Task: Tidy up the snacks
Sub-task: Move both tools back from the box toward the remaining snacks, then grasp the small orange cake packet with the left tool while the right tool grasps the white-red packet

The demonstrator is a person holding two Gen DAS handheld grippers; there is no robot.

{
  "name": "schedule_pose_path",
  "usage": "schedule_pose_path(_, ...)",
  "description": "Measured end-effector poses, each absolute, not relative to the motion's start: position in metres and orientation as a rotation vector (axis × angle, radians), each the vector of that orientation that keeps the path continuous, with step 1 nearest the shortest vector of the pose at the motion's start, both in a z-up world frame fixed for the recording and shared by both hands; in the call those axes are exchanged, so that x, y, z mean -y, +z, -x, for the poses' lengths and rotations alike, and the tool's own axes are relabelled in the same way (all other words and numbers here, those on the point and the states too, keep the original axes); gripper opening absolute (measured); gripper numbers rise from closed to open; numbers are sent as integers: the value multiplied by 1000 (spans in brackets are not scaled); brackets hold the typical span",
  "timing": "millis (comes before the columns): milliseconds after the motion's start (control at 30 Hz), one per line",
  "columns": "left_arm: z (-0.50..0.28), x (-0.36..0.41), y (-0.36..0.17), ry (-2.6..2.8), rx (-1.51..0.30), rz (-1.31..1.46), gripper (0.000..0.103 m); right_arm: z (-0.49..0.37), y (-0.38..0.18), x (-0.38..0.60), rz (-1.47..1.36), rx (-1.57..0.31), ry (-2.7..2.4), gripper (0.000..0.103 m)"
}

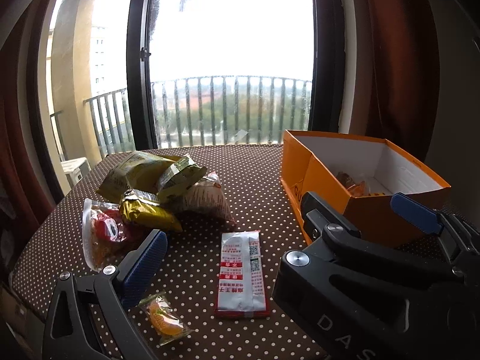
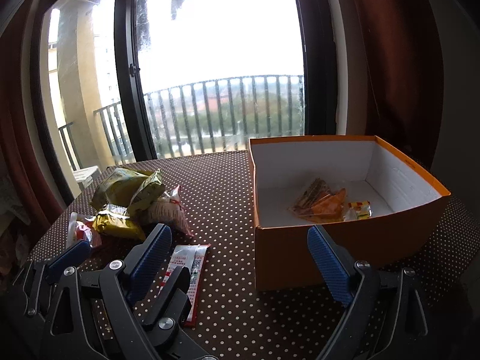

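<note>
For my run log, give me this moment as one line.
left gripper: open, empty | right gripper: open, empty | orange box: two snacks inside | red-white packet, snack pile: on table

snack pile (image 1: 156, 192), red-white packet (image 1: 242, 273), orange box (image 1: 360, 180)
</note>
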State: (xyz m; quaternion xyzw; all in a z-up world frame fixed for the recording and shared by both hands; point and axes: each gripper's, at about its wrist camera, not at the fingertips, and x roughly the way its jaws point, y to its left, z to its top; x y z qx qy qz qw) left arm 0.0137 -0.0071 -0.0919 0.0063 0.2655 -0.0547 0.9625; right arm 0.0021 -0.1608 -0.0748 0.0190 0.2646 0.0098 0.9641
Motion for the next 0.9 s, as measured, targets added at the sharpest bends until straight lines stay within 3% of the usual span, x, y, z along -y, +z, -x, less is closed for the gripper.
schedule_pose_path(300,0,-9,-117,-9,-538,-45,102,2,-107,146,-52,-564,51,94)
schedule_pose_path(667,-6,-41,-163,96,-684,25,100,-4,-148,124,-45,-659,98,94)
schedule_pose_path(900,-18,-57,-184,140,-763,78,82,-11,-165,112,-9,-716,122,94)
